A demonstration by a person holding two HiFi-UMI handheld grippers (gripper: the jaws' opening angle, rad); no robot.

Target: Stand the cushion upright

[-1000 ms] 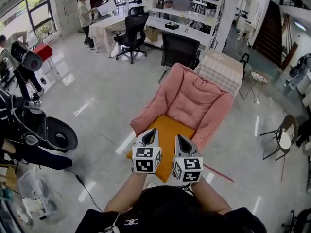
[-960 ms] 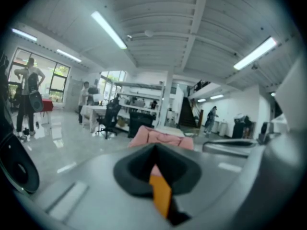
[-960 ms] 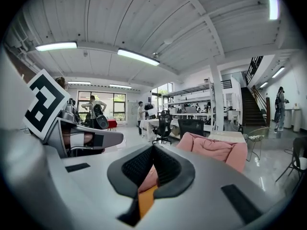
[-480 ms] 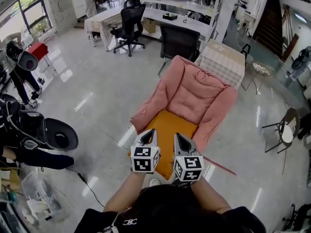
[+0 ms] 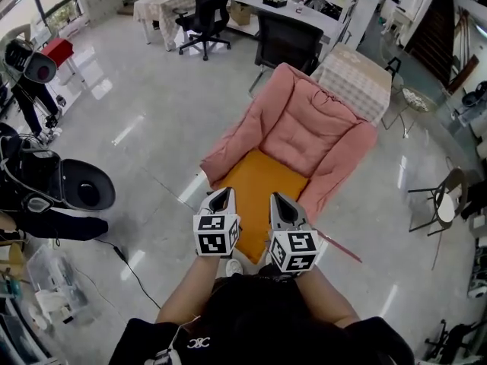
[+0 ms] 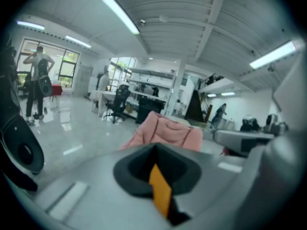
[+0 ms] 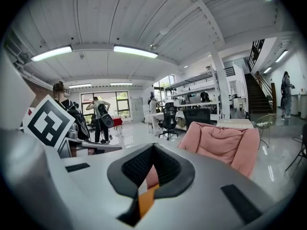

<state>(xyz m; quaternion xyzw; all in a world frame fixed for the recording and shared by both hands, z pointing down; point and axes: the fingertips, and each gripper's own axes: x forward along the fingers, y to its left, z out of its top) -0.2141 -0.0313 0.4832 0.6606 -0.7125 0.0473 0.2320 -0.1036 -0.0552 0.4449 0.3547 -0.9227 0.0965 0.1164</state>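
Left gripper (image 5: 223,194): fingers (image 6: 129,174) closed together, nothing clamped. A strip of orange shows through the slot behind the tips. Right gripper (image 5: 277,198): fingers (image 7: 168,169) likewise closed, with pink and orange visible through the slot. Both grippers are side by side above the front edge of the seat of the padded pink fabric armchair (image 5: 323,131). The flat square orange fabric cushion (image 5: 259,185) lies on that seat, not upright. The armchair stands on a glossy grey floor (image 5: 144,120).
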